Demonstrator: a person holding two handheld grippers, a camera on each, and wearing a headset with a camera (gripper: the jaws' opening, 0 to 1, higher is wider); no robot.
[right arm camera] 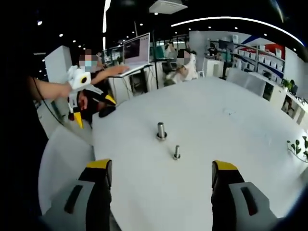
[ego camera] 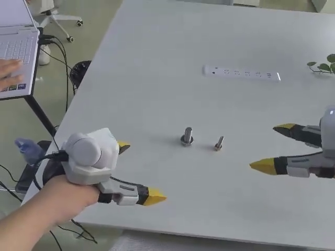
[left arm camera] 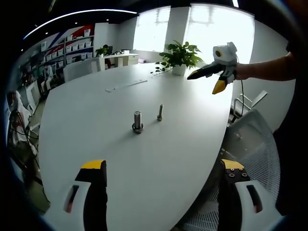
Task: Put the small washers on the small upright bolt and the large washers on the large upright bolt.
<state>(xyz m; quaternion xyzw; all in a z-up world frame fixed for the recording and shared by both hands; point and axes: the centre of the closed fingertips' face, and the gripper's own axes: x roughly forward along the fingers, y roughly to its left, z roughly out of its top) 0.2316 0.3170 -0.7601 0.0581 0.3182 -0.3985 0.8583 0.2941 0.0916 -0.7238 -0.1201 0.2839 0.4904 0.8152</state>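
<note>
Large upright bolt (ego camera: 187,136) stands mid-table (ego camera: 157,78), with the small upright bolt (ego camera: 219,143) just beside it at its 3 o'clock. The left gripper (ego camera: 140,171) hangs at its 8 o'clock, jaws spread wide and empty. The right gripper (ego camera: 273,146) sits at 3 o'clock beyond the small upright bolt, jaws likewise apart, holding nothing. A power strip (ego camera: 242,73) lies at 1 o'clock
</note>
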